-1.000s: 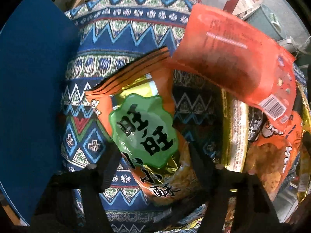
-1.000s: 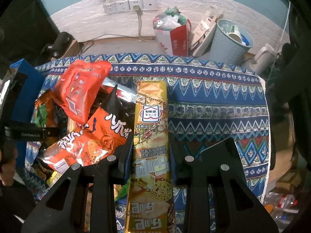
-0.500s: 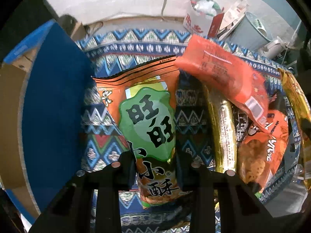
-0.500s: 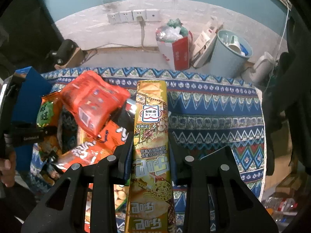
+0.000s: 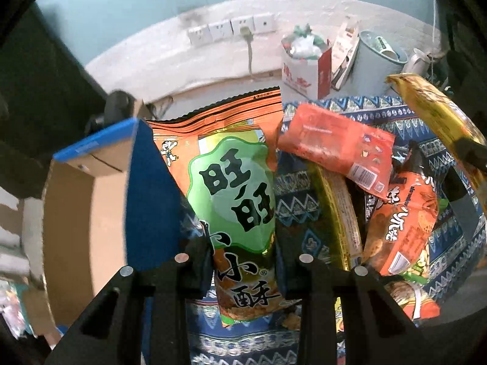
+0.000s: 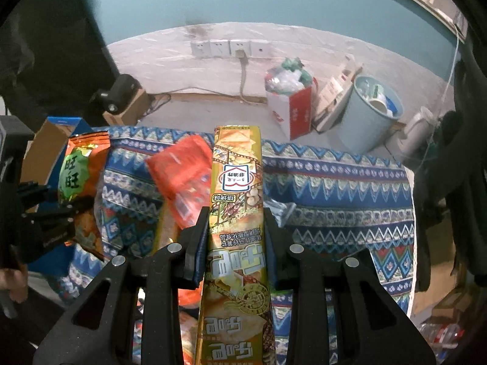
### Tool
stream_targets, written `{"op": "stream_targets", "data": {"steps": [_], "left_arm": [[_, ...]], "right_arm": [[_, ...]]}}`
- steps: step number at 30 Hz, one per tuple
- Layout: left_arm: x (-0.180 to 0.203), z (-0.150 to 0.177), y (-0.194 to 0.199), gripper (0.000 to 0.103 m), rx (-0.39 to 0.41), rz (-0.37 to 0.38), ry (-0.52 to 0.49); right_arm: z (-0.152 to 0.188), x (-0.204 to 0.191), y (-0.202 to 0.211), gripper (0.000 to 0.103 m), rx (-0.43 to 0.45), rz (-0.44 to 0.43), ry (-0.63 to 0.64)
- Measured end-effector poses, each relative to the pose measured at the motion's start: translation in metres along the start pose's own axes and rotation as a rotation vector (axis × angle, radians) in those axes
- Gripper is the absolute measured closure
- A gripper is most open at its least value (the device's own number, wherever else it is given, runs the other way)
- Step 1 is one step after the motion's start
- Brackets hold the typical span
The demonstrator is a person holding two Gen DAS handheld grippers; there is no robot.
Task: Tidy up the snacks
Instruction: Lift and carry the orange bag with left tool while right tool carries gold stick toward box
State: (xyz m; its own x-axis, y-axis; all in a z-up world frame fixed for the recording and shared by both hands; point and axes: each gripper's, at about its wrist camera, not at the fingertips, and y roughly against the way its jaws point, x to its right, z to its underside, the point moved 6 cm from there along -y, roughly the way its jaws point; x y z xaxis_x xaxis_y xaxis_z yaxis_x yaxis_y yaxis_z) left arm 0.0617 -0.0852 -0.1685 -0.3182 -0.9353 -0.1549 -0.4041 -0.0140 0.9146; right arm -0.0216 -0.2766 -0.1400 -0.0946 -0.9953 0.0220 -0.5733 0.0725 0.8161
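Note:
My left gripper (image 5: 243,252) is shut on an orange snack bag with a green label (image 5: 234,188) and holds it upright above the patterned tablecloth (image 5: 301,213), beside an open blue cardboard box (image 5: 91,206). My right gripper (image 6: 236,237) is shut on a long yellow snack pack (image 6: 237,213), lifted over the cloth (image 6: 334,182). The left gripper and its bag (image 6: 76,179) show at the left of the right wrist view. The yellow pack (image 5: 438,121) shows at the right of the left wrist view.
A red bag (image 5: 338,146), a gold pack (image 5: 338,216) and an orange bag (image 5: 401,222) lie in a pile on the cloth. Behind the table stand a red-white paper bag (image 6: 292,109), a pale blue bin (image 6: 368,112) and wall sockets (image 6: 228,48).
Both grippers have risen with their snacks. The left gripper closed on the orange bag, tipped it upright and lifted it; the box's open inside now shows.

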Motion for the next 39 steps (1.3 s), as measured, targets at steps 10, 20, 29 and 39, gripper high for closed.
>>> {"op": "stream_targets", "data": {"steps": [10, 20, 29, 39], "left_arm": [[-0.037, 0.004, 0.041, 0.070, 0.082, 0.007, 0.026], [-0.079, 0.010, 0.068, 0.070, 0.117, 0.001, 0.066], [-0.116, 0.023, 0.074, 0.070, 0.119, 0.004, 0.106], [-0.163, 0.039, 0.071, 0.070, 0.110, -0.004, 0.182]], "right_arm": [[-0.019, -0.042, 0.014, 0.073, 0.042, -0.048, 0.043], [-0.037, -0.089, 0.020, 0.073, 0.063, -0.106, 0.085], [-0.050, -0.140, 0.019, 0.073, 0.069, -0.155, 0.129], [-0.056, -0.197, 0.008, 0.073, 0.049, -0.203, 0.176]]}}
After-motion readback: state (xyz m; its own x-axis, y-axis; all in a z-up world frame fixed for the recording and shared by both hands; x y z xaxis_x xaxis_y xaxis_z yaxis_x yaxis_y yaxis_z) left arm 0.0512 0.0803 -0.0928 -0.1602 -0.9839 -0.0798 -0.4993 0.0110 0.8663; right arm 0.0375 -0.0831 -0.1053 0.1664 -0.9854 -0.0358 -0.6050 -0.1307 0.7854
